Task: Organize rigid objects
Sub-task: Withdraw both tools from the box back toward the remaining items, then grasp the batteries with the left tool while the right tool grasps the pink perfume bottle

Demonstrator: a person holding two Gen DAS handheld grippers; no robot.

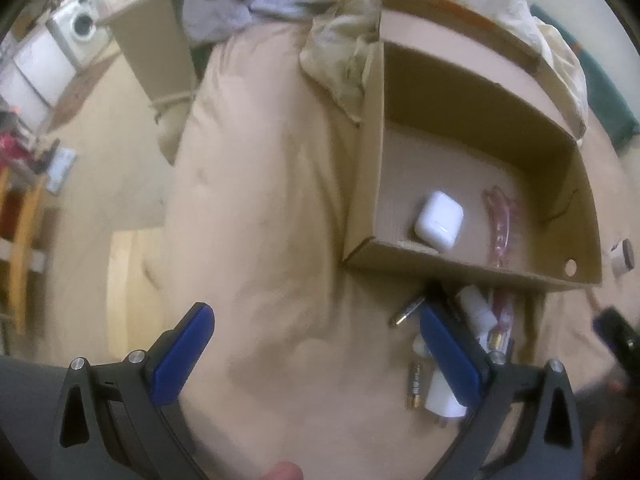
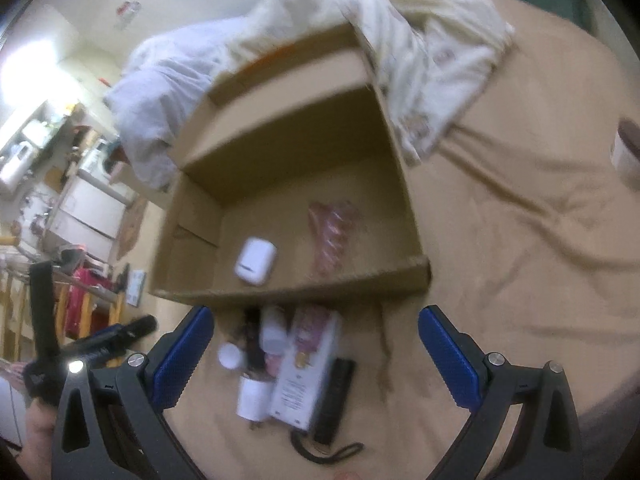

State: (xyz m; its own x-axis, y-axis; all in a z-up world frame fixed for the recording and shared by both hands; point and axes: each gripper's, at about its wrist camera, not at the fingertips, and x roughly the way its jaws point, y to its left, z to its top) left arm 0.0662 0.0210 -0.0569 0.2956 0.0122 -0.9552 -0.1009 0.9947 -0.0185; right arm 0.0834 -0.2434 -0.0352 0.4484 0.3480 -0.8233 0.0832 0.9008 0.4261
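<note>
An open cardboard box (image 1: 472,272) lies on a beige bedsheet and holds a white earbud case (image 1: 439,219) and a pink clear item (image 1: 500,224). The box (image 2: 288,292), the case (image 2: 256,260) and the pink item (image 2: 332,236) also show in the right wrist view. A pile in front of the box has a white charger plug (image 2: 252,398), a pink-and-white carton (image 2: 306,364), a black remote (image 2: 334,400), a white tube (image 2: 274,332) and batteries (image 1: 414,386). My left gripper (image 1: 316,356) is open and empty, left of the pile. My right gripper (image 2: 316,360) is open above the pile, holding nothing.
Crumpled white and cream bedding (image 2: 420,52) lies behind the box. A small cup with a dark lid (image 2: 626,152) stands on the sheet at right. The bed edge drops to the floor at left (image 1: 120,200). A washing machine (image 1: 78,24) and shelves stand beyond.
</note>
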